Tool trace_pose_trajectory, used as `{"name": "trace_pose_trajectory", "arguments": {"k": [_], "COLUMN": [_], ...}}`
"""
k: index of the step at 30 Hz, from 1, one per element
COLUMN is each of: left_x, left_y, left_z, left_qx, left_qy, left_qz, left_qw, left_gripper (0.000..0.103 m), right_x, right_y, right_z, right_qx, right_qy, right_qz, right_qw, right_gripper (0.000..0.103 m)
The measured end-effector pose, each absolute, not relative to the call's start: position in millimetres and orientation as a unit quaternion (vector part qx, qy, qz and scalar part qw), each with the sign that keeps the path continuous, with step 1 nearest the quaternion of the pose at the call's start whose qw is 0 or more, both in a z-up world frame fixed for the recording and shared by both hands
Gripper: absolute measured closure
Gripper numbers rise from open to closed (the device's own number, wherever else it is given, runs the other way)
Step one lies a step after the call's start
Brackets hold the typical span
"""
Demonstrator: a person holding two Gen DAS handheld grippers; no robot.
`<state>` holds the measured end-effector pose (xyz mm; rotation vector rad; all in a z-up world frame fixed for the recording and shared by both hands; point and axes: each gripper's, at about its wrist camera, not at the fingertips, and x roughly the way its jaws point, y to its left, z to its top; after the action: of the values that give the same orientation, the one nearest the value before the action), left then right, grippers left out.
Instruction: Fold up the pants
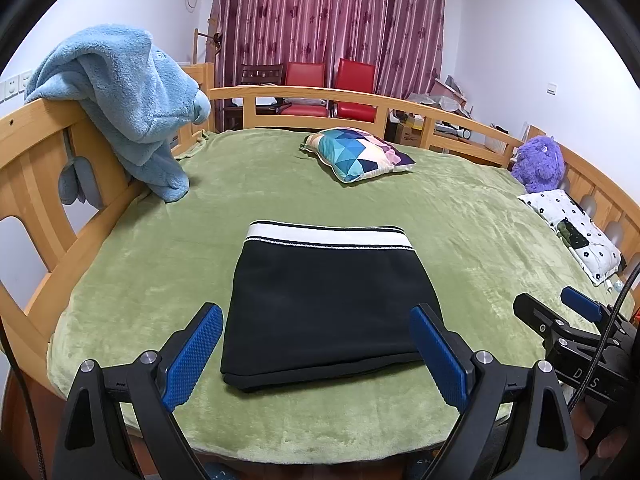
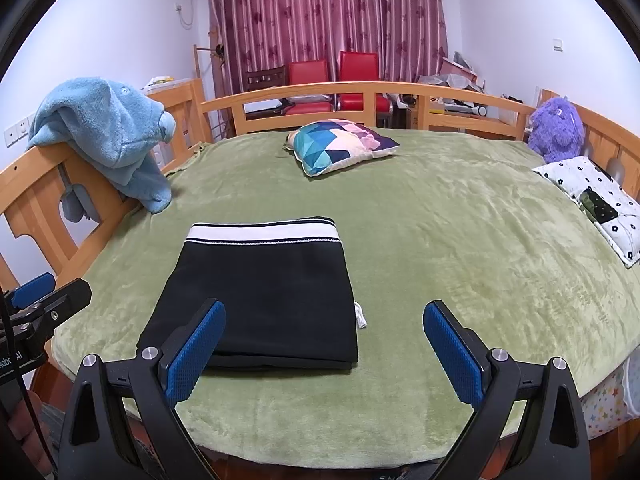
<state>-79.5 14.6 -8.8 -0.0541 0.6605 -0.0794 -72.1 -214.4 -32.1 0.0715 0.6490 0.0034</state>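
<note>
The black pants (image 1: pixel 328 304) lie folded into a flat rectangle on the green blanket (image 1: pixel 460 240), white striped waistband at the far edge. My left gripper (image 1: pixel 316 316) is open and empty, held above the near edge of the pants, its fingers on either side of them. My right gripper (image 2: pixel 324 312) is open and empty, over the right near corner of the pants (image 2: pixel 260 292). A small white tag (image 2: pixel 361 315) sticks out at their right edge. The right gripper also shows in the left wrist view (image 1: pixel 556 308), and the left gripper in the right wrist view (image 2: pixel 48 292).
A colourful cushion (image 1: pixel 356 153) lies mid-bed. A blue fleece (image 1: pixel 124 104) hangs over the left wooden rail (image 1: pixel 36 184). A purple plush (image 1: pixel 540 164) and a white patterned pillow (image 1: pixel 576 228) sit at the right. Red chairs (image 1: pixel 332 88) stand beyond the bed.
</note>
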Motion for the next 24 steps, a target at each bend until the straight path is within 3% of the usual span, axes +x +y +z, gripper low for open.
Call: {"name": "trace_pose_trajectory", "arguments": {"k": [24], "left_x": [-78.8], "left_y": [15.4], "left_z": [-9.1], "left_qx": [-0.027], "left_qy": [0.324], "left_qz": [-0.039], "left_qw": [0.945], "left_gripper": [0.008], "right_x": [-70.5], "right_y": [-217.8], "right_z": [-33.5], "right_qx": [0.04], "right_qy": [0.318], "right_qz": [0.0], "right_qw": [0.947], "right_gripper": [0.005]}}
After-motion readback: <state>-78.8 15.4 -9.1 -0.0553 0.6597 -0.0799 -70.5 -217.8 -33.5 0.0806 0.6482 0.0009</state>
